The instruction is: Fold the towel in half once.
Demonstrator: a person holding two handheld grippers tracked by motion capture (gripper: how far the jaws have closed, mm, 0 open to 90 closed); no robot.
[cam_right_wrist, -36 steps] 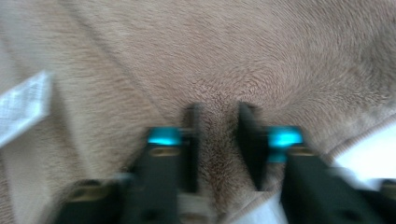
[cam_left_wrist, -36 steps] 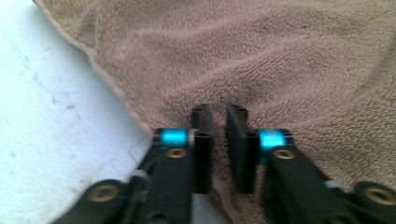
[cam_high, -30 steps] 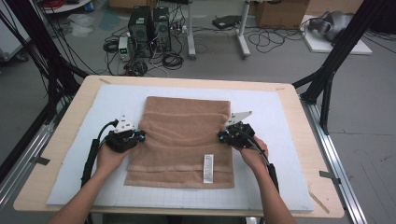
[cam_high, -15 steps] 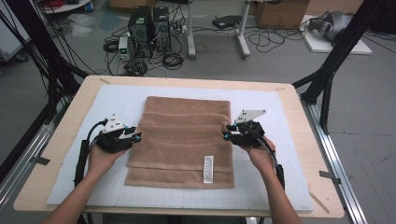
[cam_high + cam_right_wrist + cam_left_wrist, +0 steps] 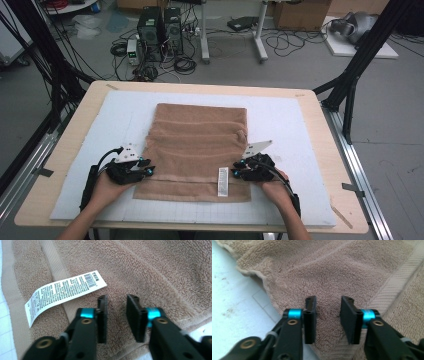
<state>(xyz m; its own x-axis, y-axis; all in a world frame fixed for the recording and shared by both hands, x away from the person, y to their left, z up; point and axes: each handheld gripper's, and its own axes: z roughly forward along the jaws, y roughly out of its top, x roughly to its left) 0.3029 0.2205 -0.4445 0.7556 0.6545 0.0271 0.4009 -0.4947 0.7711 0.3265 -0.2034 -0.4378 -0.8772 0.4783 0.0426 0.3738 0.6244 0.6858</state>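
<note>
Near mat's front edge, your left gripper (image 5: 327, 315) and right gripper (image 5: 117, 315) stood spread over towel (image 5: 200, 145); care label (image 5: 62, 293) print unreadable.

The print on the white label (image 5: 65, 291) is too small to read. The brown towel (image 5: 352, 272) runs past the picture's edges in both gripper views. In the high view the forearms are cut off at the bottom edge.

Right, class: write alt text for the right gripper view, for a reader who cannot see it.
Two black jaws of the right gripper stand open just above a folded brown towel. A white printed care label lies flat on the towel to the left of the jaws.
</note>
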